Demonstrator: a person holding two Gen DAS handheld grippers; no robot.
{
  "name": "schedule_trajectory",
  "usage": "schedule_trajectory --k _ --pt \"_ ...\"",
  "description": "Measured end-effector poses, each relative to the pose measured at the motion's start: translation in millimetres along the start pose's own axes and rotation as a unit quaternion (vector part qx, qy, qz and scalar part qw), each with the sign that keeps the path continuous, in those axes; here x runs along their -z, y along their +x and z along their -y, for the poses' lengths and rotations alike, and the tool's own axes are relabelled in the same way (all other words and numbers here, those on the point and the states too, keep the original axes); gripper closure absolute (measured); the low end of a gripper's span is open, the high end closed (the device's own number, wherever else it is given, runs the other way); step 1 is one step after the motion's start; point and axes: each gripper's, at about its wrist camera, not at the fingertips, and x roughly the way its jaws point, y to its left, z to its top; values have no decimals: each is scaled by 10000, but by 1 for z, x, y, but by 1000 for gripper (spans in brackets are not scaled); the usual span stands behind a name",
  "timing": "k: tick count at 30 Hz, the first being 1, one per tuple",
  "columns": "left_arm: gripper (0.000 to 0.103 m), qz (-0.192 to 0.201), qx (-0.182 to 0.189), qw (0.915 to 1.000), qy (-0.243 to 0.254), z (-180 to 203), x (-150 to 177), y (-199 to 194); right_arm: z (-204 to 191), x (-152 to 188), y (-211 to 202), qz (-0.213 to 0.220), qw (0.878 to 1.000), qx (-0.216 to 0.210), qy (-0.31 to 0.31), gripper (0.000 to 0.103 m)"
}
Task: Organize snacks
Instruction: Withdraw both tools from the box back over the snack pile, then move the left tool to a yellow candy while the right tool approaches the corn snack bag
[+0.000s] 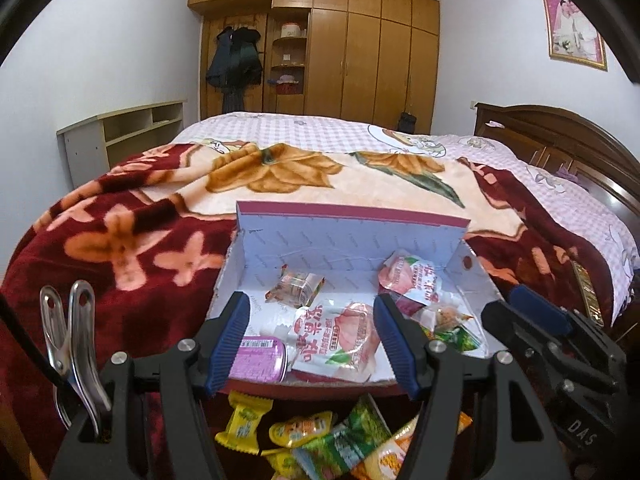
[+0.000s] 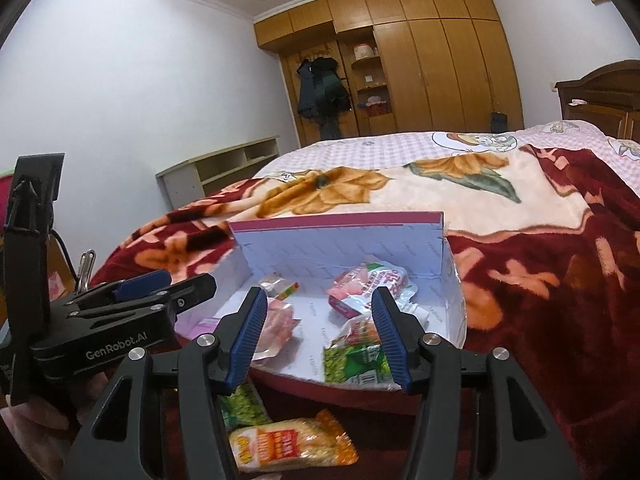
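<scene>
Your bed wears a plush maroon floral blanket (image 1: 120, 240) under a wooden wardrobe (image 1: 360, 48). At centre frame sits the white cardboard box with magenta rim (image 1: 352, 220), holding glossy crinkled snack packets (image 1: 340, 332); more lie lower frame. Your left gripper (image 1: 312, 340), marked "GenRobot.AI", and right gripper (image 2: 320, 336) both have ribbed blue jaws parted, empty.

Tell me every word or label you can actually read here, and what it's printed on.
"GenRobot.AI": side of the left gripper.
"DAS": partly cut off, body of the right gripper.
Chinese characters on the white and pink snack pouch: too blurred to read.
Purple packet: print too small.
</scene>
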Motion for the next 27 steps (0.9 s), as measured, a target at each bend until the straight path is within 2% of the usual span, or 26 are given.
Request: schedule_trajectory --k 17,22,27 --pt "35 -23 -248 9993 288 -10 19 -78 -31 14 -59 4 9994 -332 136 47" --pt "35 -229 -445 9984 268 -18 32 -84 -40 21 -70 -72 9992 -396 64 47" --pt "35 -439 -490 9978 63 -31 47 -79 -44 31 -72 -213 9989 -410 -23 47"
